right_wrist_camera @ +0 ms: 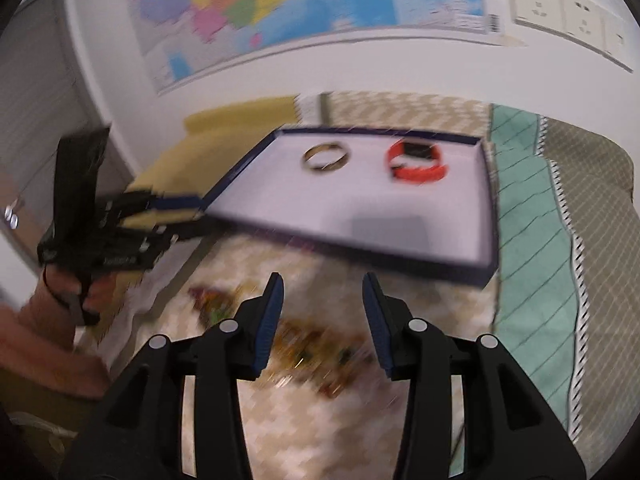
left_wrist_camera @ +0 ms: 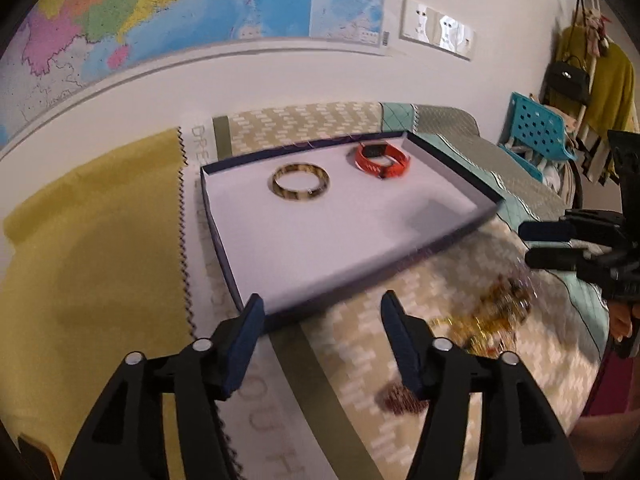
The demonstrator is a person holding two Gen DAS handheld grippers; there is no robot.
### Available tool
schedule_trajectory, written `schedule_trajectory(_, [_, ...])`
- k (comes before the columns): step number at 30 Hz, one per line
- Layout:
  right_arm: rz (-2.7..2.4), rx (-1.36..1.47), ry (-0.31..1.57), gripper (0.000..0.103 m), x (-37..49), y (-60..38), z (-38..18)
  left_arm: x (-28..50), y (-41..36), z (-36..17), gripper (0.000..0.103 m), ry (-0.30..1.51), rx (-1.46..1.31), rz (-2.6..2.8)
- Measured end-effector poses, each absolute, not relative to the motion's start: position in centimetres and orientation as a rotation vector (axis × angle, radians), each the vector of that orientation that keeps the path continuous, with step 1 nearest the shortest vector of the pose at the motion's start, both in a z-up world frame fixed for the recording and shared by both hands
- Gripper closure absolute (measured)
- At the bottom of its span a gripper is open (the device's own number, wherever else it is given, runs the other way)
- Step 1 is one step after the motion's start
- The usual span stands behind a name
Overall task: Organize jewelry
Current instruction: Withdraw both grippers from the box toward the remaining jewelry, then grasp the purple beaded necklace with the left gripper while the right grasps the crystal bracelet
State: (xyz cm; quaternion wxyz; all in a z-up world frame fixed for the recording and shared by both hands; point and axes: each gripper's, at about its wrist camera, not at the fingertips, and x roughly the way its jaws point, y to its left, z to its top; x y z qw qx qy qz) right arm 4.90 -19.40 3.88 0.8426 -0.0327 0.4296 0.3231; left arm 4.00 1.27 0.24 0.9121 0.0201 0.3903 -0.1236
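Gold chain heap [right_wrist_camera: 308,344] lay directly below right tool [right_wrist_camera: 323,320], jaws apart, empty. Left tool [left_wrist_camera: 322,328], also open, empty, sat beside heap; tray [left_wrist_camera: 224,240] beyond.

A white wall [left_wrist_camera: 280,76] carries a large coloured map [left_wrist_camera: 180,4] and a row of white sockets [left_wrist_camera: 438,28]. Patchwork cloth [left_wrist_camera: 400,360] in yellow, beige, olive and teal covers the surface below. At right, a blue perforated chair [left_wrist_camera: 536,132] stands before hanging yellow garments [left_wrist_camera: 608,80] and a black handbag [left_wrist_camera: 568,78].

text: "DRE" and "OUTH" | on: pale cloth strip [left_wrist_camera: 208,276] | rest unreadable
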Motion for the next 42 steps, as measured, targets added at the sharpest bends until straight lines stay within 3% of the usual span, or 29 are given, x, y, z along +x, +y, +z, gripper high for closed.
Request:
schedule_trajectory(18, [0.405,-0.070,0.952,0.062,3.2,-22.6,-0.3,1.1,-1.3,-1.7,0.044,0.830,0.057,-0.327])
schedule_trajectory(25, [0.414,0.015,0.930,0.093,3.1,-24.1,0.4,0.3,-0.7,-1.9,0.044,0.842,0.054,-0.310])
schedule_trajectory(36, [0.458,0.165,0.825,0.093,1.9,-26.3,4.3,-1.3,-1.5,-2.4,0.044,0.851,0.098,-0.377])
schedule_trajectory(42, [0.458,0.168,0.842,0.093,1.9,-25.9,3.9,-0.6,-1.9,-3.2,0.058,0.872,0.099,-0.396])
